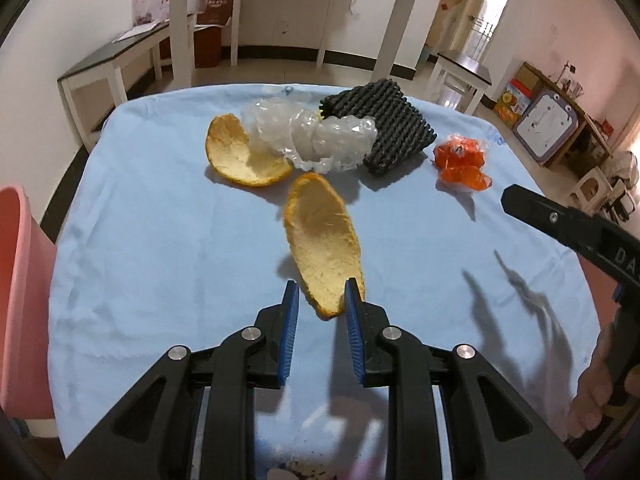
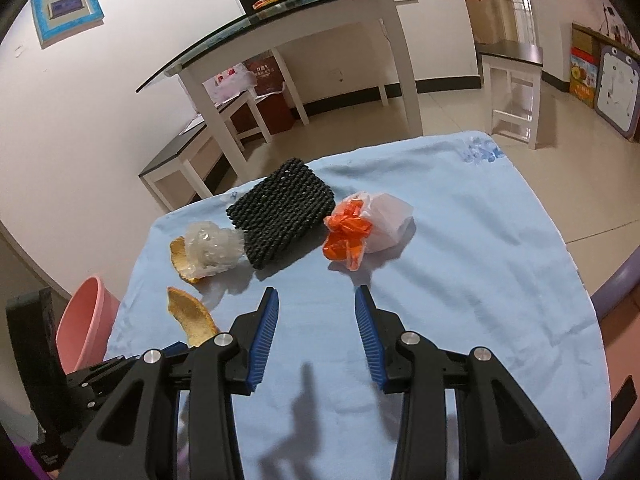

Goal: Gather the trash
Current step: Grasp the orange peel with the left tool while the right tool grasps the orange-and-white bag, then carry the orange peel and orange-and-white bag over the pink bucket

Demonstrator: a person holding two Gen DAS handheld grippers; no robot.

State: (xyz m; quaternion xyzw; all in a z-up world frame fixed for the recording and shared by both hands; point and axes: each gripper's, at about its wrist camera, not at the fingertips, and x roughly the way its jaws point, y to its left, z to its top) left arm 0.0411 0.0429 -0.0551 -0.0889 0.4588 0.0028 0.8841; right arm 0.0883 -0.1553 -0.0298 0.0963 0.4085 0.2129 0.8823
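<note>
A long orange peel (image 1: 324, 240) (image 2: 192, 320) lies on the blue tablecloth (image 1: 160, 240). Its near tip sits between the blue pads of my left gripper (image 1: 321, 292), which is open and not pressing it. Behind it lie a second peel (image 1: 244, 152), crumpled clear bubble wrap (image 1: 316, 136) (image 2: 216, 248), a black foam net (image 1: 384, 124) (image 2: 280, 212) and an orange-and-white plastic bag (image 1: 462, 162) (image 2: 356, 232). My right gripper (image 2: 317, 291) hovers open and holds nothing, with the bag a little ahead of it. Its black body enters the left wrist view from the right.
A pink bin (image 1: 20, 280) (image 2: 86, 320) stands off the table's left side. Beyond the far edge are a white glass-topped table (image 2: 280, 28) and low benches (image 1: 104, 60). A purple chair back (image 2: 616, 284) rises at the right edge. A hand (image 1: 592, 392) grips the right tool.
</note>
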